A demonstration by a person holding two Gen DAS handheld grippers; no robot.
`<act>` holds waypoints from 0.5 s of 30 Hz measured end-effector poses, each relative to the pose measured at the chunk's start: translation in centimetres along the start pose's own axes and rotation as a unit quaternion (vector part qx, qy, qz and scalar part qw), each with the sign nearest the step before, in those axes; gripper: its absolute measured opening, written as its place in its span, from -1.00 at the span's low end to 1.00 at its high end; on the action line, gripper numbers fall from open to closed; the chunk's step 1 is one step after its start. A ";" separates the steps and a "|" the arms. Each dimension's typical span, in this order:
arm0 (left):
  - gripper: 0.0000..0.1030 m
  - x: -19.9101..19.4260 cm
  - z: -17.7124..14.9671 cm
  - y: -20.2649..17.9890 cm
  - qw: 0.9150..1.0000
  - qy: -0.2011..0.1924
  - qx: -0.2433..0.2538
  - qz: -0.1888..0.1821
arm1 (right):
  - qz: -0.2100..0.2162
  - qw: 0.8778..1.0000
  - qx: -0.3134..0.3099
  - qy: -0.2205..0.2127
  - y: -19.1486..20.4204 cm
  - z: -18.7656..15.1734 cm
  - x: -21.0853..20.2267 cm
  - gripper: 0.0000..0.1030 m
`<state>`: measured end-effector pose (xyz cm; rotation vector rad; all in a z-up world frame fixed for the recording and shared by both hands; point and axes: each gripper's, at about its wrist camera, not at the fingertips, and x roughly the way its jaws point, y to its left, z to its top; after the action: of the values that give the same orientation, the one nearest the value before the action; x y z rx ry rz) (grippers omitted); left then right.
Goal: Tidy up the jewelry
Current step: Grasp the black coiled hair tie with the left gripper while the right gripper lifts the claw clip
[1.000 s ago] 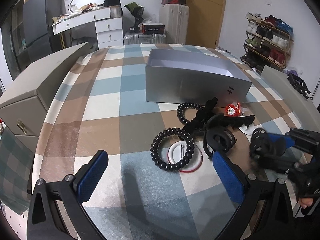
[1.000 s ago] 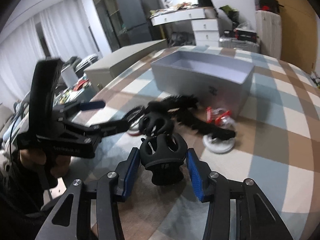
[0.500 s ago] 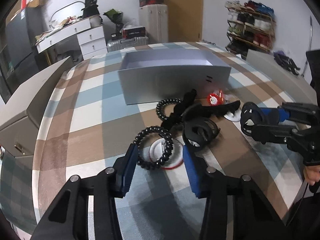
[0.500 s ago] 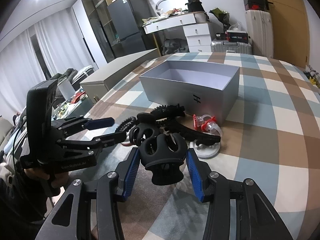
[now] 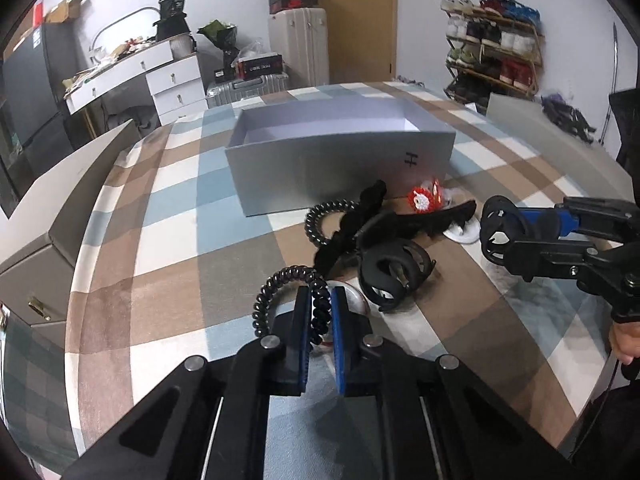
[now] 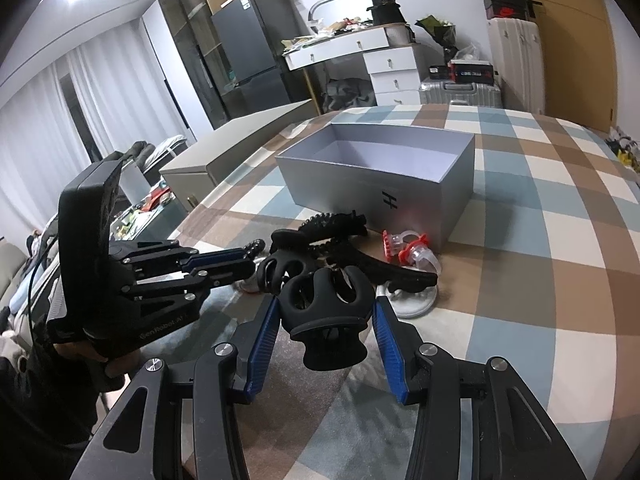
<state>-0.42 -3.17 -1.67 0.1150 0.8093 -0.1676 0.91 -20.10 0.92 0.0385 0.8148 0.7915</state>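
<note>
A black coiled spiral hair tie (image 5: 280, 288) lies on the checked blue, brown and white cloth of the surface (image 5: 168, 248), and the left tongs (image 5: 320, 312) are clamped on its near side, the blue pads pressed against the coil. Under the tie sits a round white badge with a red rim (image 5: 352, 300), partly hidden. Just beside it to the right lies a black plastic claw clip (image 5: 394, 276), and behind that a tangle of a second black spiral tie (image 5: 320, 220) and a long black toothed hair clip (image 5: 420, 222). A small red and clear clip (image 5: 424, 198) lies next to the open grey cardboard box (image 5: 340, 168), whose inside looks bare as far as the view reaches.

The right tongs (image 6: 326, 332) are closed on another black rounded claw clip (image 6: 326, 300), held just above the cloth, near the pile. A white round disc (image 6: 412, 300) lies partly under the long clip. At the left edge of the surface stands a beige lidded case (image 5: 52, 216). A hand (image 6: 116, 364) grips the left tool's handle.
</note>
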 end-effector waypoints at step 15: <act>-0.91 -3.2 2.3 1.3 0.995 -0.081 -0.047 -0.017 | -0.005 0.997 0.032 -0.066 0.1 2.9 -2.1 -0.10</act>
<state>-0.72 -1.94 2.24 -0.0020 0.6559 -0.1689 1.94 -20.66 4.33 0.1420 0.7151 0.7445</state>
